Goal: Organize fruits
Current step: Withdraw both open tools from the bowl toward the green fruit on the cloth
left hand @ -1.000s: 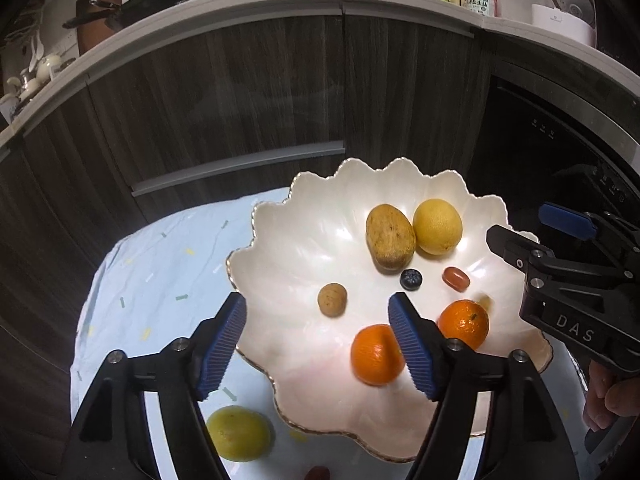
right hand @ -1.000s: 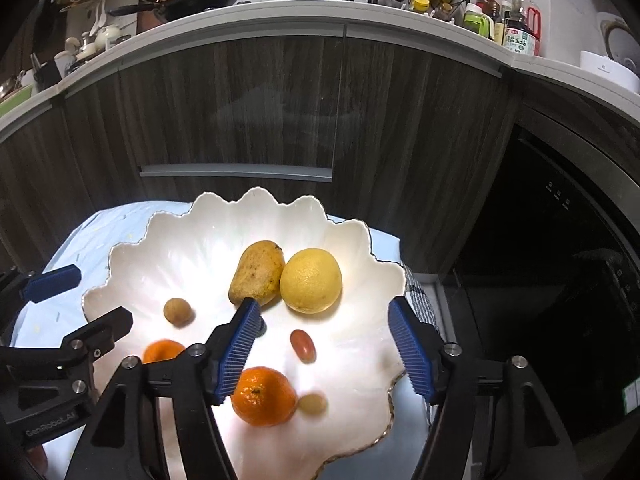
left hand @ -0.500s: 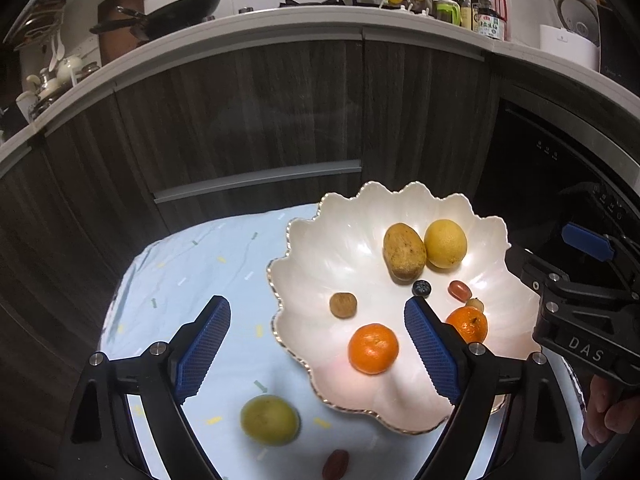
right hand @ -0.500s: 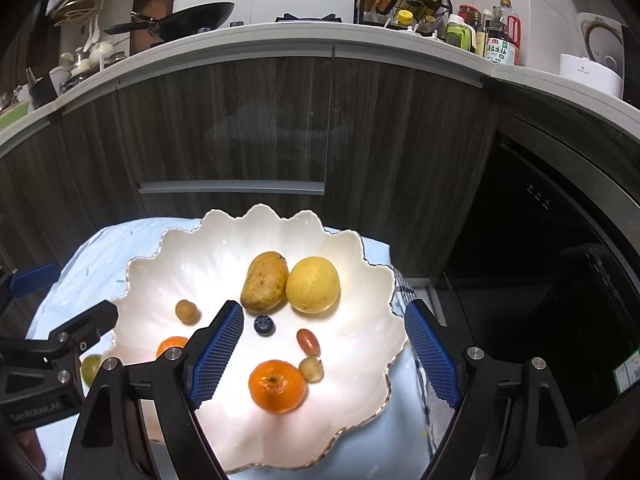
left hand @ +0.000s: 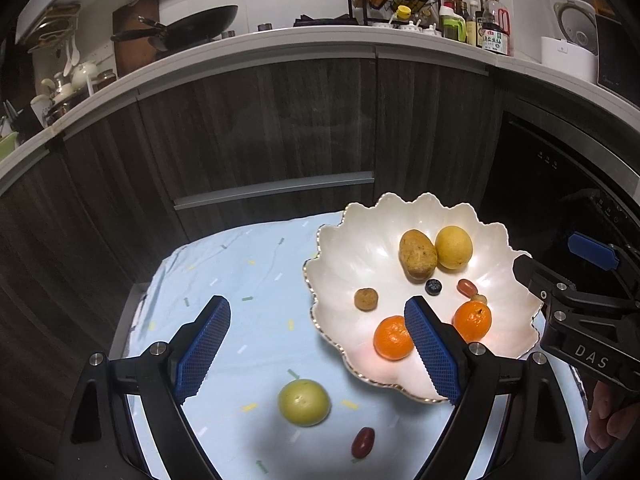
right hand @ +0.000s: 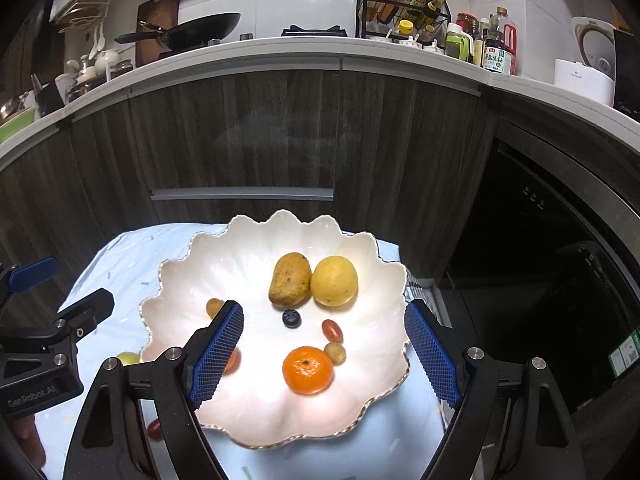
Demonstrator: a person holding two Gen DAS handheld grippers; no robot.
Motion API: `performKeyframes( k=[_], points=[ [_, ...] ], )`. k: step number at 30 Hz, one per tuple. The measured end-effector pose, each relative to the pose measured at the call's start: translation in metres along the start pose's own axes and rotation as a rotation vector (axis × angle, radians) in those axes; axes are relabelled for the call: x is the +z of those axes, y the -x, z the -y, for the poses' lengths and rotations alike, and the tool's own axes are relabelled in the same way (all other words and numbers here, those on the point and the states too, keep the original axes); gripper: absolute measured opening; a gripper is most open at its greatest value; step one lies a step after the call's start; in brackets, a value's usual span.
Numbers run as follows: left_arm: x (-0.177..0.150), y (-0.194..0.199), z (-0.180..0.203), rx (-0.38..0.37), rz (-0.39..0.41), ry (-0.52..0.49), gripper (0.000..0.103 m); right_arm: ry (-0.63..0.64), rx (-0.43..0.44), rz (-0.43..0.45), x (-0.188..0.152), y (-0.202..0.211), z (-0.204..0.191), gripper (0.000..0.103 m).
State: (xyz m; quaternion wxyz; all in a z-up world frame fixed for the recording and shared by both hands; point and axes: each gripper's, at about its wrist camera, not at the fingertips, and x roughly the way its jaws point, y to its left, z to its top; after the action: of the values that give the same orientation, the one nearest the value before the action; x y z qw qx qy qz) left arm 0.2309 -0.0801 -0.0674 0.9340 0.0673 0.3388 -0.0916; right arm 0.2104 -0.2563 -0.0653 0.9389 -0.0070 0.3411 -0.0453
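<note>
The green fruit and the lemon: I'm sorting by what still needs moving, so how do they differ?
The green fruit lies on the blue cloth, outside the dish; the lemon sits inside the white scalloped dish. The green fruit is pale green and stands alone, with only a red grape nearby; the lemon is yellow and rests against the mango. Both are roundish, and neither is gripped.

Glossy pearly bowl (left hand: pixel 352 248); matt cloth (left hand: pixel 248 280)

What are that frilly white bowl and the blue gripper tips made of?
The white bowl looks like glazed ceramic or porcelain: glossy pearly sheen, thin gold edge. The blue pads look like rubber or soft plastic with a fine waffle grid, though I can't be sure.
</note>
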Motion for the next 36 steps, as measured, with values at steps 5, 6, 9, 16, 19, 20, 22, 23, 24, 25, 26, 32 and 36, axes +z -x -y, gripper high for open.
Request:
performKeyframes(
  k=[5, 6, 9, 16, 19, 20, 22, 23, 24, 25, 26, 32, 36],
  points=[
    [-0.004, 0.012, -0.009, 0.012, 0.011, -0.008, 0.089, 0.007, 0.004, 0.005, -0.002, 0.011, -0.009, 0.083],
    [-0.004, 0.014, -0.01, 0.014, 0.013, -0.009, 0.089, 0.008, 0.006, 0.005, -0.003, 0.012, -0.011, 0.083],
    [-0.007, 0.02, -0.014, 0.018, 0.019, -0.008, 0.089, 0.009, 0.013, 0.005, -0.004, 0.016, -0.016, 0.083],
    [-0.018, 0.029, -0.027, 0.03, 0.02, 0.004, 0.089, 0.025, 0.023, 0.007, -0.011, 0.028, -0.031, 0.083],
    [-0.024, 0.033, -0.032, 0.028, 0.023, 0.013, 0.089, 0.033, 0.021, 0.008, -0.014, 0.033, -0.037, 0.083],
    [-0.027, 0.033, -0.034, 0.024, 0.021, 0.018, 0.089, 0.036, 0.02, 0.008, -0.016, 0.034, -0.039, 0.083],
    [-0.031, 0.032, -0.036, 0.021, 0.013, 0.02, 0.089, 0.038, 0.015, 0.004, -0.018, 0.037, -0.042, 0.083],
    [-0.034, 0.033, -0.038, 0.022, 0.012, 0.02, 0.089, 0.038, 0.015, 0.0, -0.019, 0.037, -0.043, 0.083],
    [-0.036, 0.033, -0.039, 0.02, 0.011, 0.022, 0.089, 0.039, 0.016, -0.002, -0.021, 0.039, -0.045, 0.083],
    [-0.039, 0.034, -0.041, 0.018, 0.01, 0.023, 0.089, 0.04, 0.017, -0.003, -0.022, 0.04, -0.047, 0.083],
    [-0.041, 0.034, -0.042, 0.018, 0.008, 0.023, 0.089, 0.045, 0.018, -0.002, -0.024, 0.042, -0.05, 0.083],
    [-0.061, 0.033, -0.053, 0.018, -0.008, 0.018, 0.089, 0.07, 0.032, -0.001, -0.035, 0.048, -0.066, 0.083],
    [-0.073, 0.033, -0.063, 0.013, -0.013, 0.015, 0.089, 0.08, 0.047, -0.011, -0.045, 0.047, -0.078, 0.083]
  ],
)
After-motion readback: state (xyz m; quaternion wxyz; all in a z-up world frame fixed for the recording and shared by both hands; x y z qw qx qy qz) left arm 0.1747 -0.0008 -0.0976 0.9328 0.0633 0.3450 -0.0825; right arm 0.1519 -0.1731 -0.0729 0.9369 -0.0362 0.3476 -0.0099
